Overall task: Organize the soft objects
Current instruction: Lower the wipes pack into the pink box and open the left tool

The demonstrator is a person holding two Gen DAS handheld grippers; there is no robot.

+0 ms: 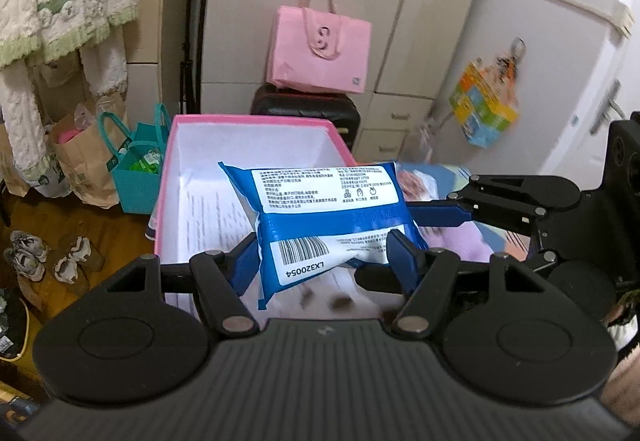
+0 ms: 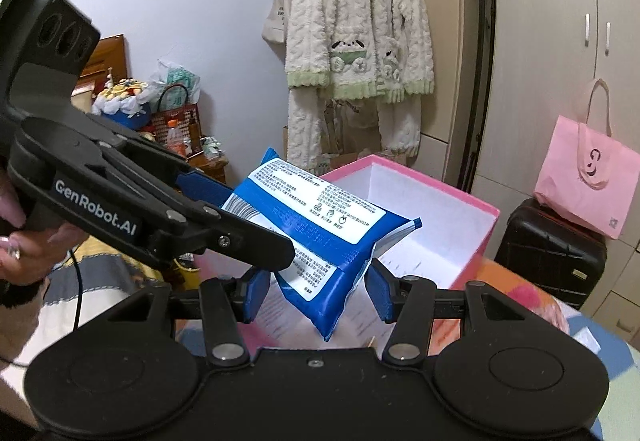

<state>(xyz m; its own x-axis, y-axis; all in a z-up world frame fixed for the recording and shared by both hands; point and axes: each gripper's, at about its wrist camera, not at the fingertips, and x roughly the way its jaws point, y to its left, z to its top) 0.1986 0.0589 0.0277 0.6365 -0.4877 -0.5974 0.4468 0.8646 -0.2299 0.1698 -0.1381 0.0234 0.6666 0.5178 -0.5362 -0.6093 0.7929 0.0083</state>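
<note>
Left gripper [image 1: 320, 261]: our blue fingers are pressed on the lower end of the blue wet-wipes pack [image 1: 328, 213], one each side; we read it as clamped on the pack.

Right gripper [image 2: 316, 289]: in its own view the pads stand apart on either side of the pack's lower corner, with a gap showing on the right side. In the left view one of its fingers lies along the pack's right end, so we cannot say whether it bears any weight.

Wet-wipes pack: held in the air, tilted, label side up, above the near part of the pink box [image 1: 188, 177].

Pink box: open, white inside, printed paper lying on its floor; nothing else that we can make out within.

Step in hand: carrying the pack over the box, just ahead of setting it in, as we judge it.

Next move: we would lower the pack toward the box floor, level it so it lies flat, then part the left fingers and draw both grippers clear of the rim.

Behind: a black suitcase [image 1: 308, 109] with a pink tote bag [image 1: 320, 49] on top, against the wardrobe.
</note>
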